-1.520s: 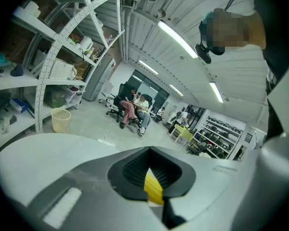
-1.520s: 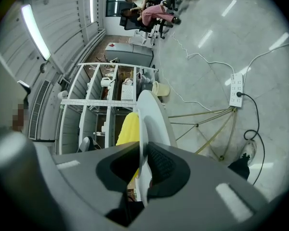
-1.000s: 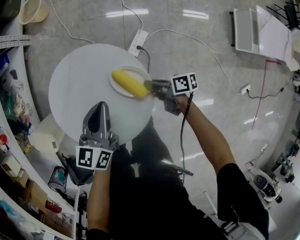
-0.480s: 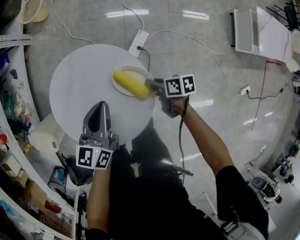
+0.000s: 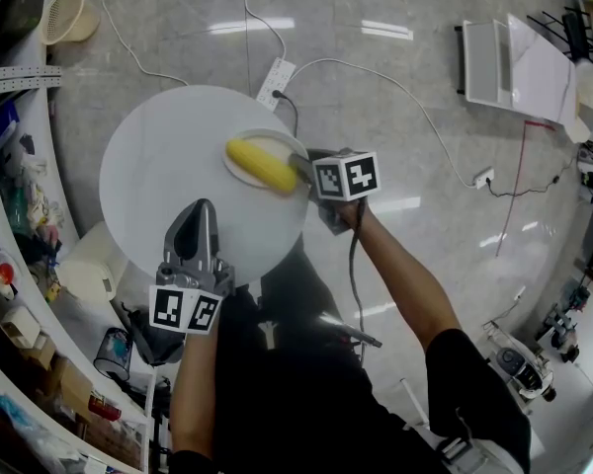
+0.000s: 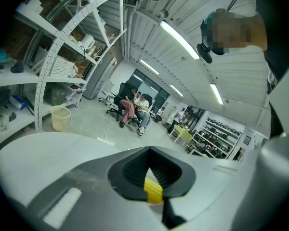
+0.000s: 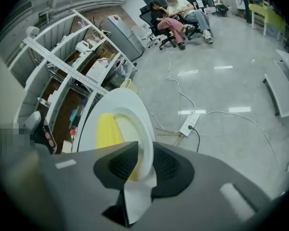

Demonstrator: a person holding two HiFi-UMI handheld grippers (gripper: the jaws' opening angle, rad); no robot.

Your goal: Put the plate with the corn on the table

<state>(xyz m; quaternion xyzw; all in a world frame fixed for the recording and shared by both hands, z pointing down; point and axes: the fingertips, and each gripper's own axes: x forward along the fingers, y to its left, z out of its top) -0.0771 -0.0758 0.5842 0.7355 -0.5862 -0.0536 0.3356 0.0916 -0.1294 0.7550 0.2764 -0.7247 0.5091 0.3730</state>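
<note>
Two grippers on record. Finds plate [image 5: 273, 146] with corn [image 5: 262, 164] resting on round white counter [image 5: 158, 176], toward its right edge. Notes right gripper [image 5: 298, 169] at plate's right rim, jaws just opening, now apart, rim between them, pads clear of it. Notes left gripper [image 5: 201, 210] over counter's near edge, jaws together, empty, well apart from plate.

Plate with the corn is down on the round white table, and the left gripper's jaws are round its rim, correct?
No, that is the right gripper: the right gripper view shows its jaws, just opened, either side of the rim of the plate. The rest holds.
</note>
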